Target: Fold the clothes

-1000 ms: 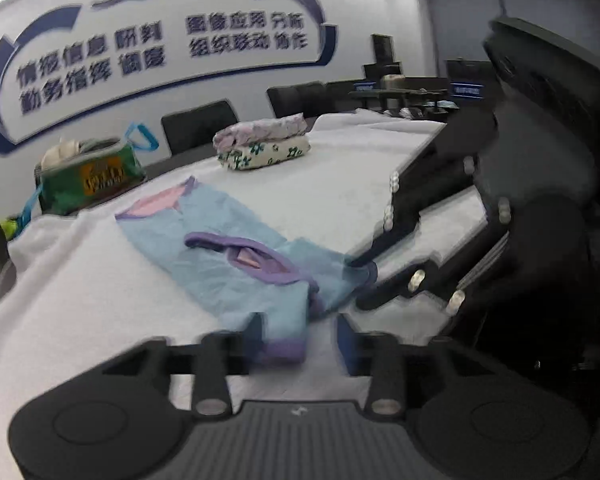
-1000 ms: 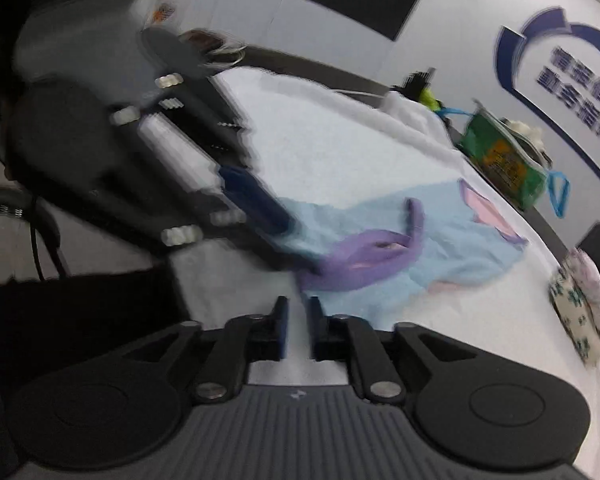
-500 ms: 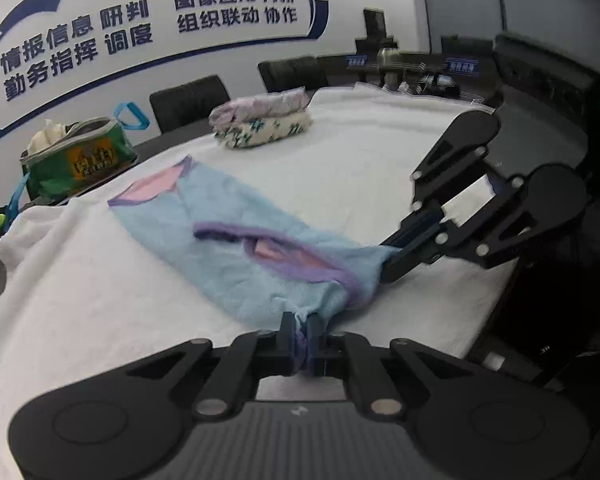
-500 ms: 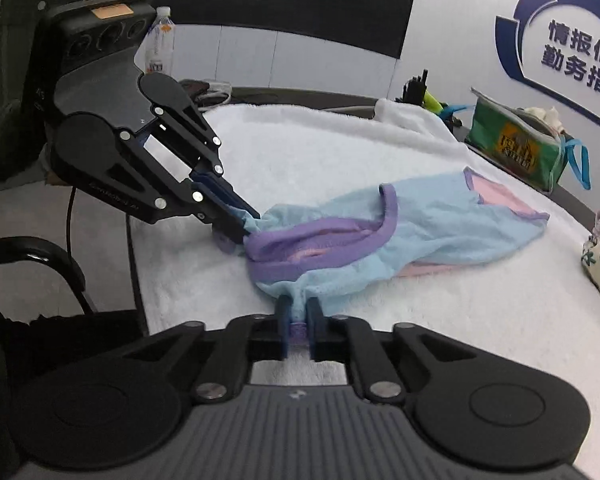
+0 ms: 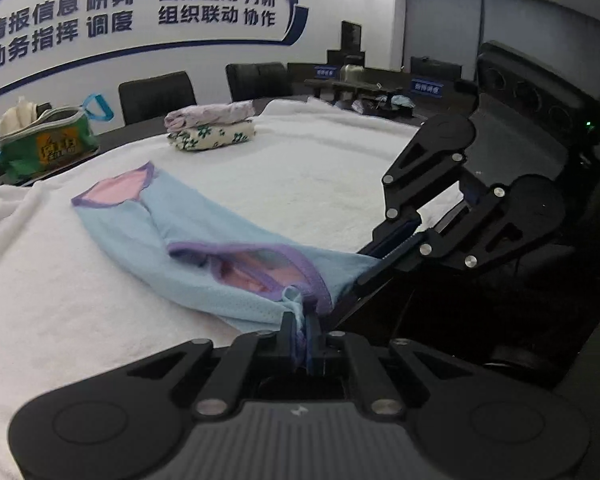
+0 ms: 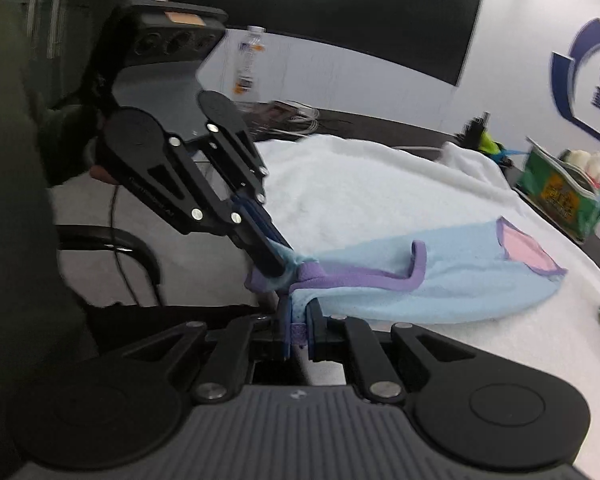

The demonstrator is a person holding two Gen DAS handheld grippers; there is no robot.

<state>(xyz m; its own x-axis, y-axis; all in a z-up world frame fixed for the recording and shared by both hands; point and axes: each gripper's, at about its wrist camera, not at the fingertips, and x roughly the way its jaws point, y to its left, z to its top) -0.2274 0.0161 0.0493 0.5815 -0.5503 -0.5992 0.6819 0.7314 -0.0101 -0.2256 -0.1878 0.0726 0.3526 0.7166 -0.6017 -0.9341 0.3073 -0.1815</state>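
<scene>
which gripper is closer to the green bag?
Left. The left gripper pinches the blue garment on the side toward the green bag; the right gripper grips the garment's opposite corner, farther from it.

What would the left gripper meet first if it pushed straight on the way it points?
Probably the blue garment that the left gripper already grips, draped just ahead, then the white towel; depth is unclear.
</scene>
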